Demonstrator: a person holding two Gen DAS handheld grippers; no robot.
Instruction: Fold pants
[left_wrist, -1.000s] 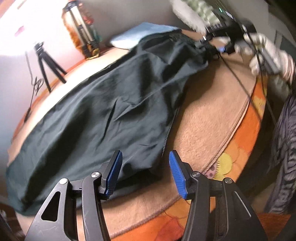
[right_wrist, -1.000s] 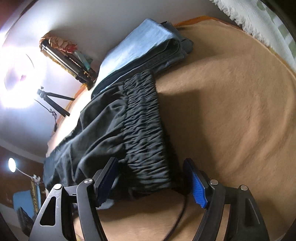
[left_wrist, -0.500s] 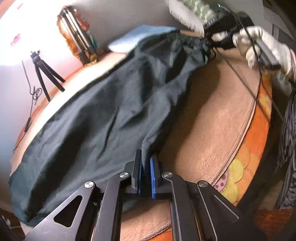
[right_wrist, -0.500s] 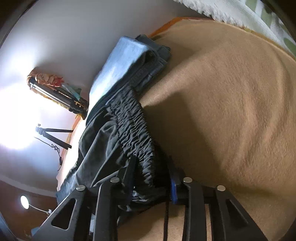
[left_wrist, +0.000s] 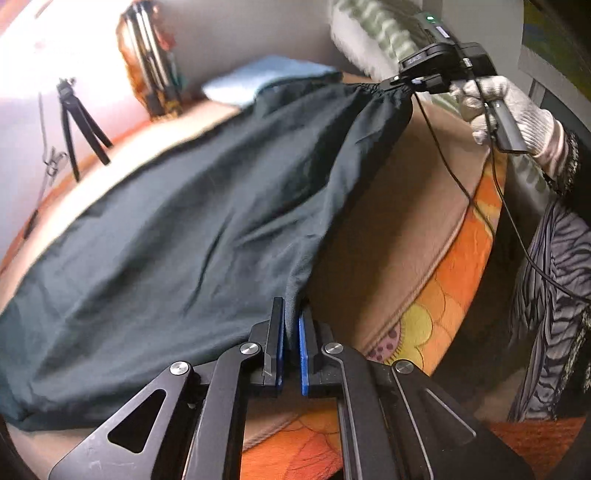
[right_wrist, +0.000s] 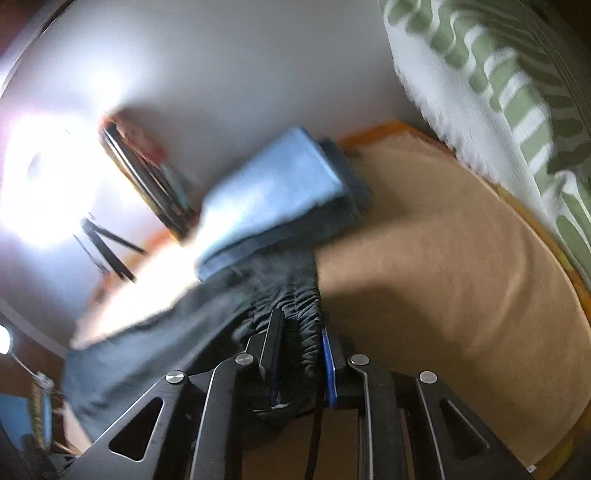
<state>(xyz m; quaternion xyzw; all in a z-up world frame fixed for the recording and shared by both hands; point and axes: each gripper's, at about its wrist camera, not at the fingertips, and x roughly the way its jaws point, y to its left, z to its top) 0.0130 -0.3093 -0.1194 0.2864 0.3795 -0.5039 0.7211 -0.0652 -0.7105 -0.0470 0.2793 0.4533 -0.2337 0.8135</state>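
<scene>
Across the tan blanket (left_wrist: 388, 221) covering the bed, the dark pants (left_wrist: 184, 240) stretch from the far edge by the wall toward the near edge, where an orange patterned sheet (left_wrist: 454, 291) shows. Only the left wrist view takes in their whole length; the right wrist view, blurred, shows just the gathered waistband end. Beyond the waistband, by the wall, sits a folded blue stack (right_wrist: 273, 192), and a green-patterned pillow (right_wrist: 517, 92) fills the right wrist view's upper right. A small tripod (left_wrist: 79, 122) stands at the far side. The left gripper (left_wrist: 291, 332) is pinched tight on the pants' leg edge near the near edge. The right gripper (right_wrist: 297, 339) has the waistband bunched between its 2 closing pads, raising that corner off the blanket. Only the left view shows the person's gloved hand (left_wrist: 513, 110) gripping that tool.
</scene>
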